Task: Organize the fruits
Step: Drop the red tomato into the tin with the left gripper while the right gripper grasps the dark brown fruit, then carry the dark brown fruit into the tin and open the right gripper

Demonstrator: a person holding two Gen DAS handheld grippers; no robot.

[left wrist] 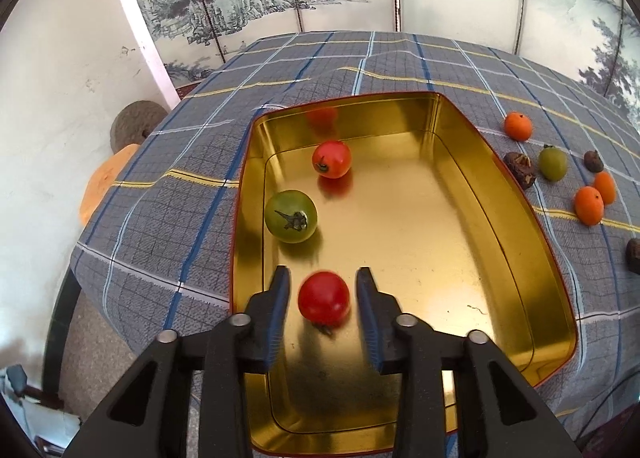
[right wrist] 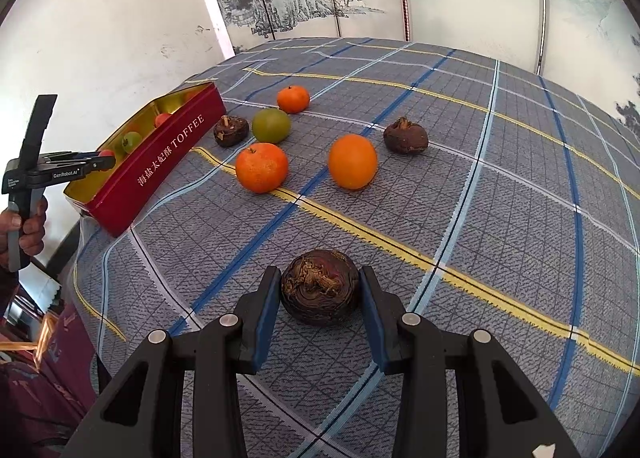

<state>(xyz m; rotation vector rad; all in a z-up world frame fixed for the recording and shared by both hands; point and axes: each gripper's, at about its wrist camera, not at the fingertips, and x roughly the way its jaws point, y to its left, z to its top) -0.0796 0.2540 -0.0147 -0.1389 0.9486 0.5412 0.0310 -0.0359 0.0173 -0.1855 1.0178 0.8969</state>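
Inside the gold-lined tin, near its close end, a red tomato lies between the left gripper fingers, stem toward the camera; the jaws stand apart, gaps showing on both sides. A green tomato and another red tomato lie farther in. On the plaid tablecloth, the right gripper is clamped on a dark water chestnut, its tuft facing the camera.

The tin was glossy gold metal inside; the checked cloth looked woven and matt, the tomatoes smooth and shiny, the dark bulb rough and fibrous.
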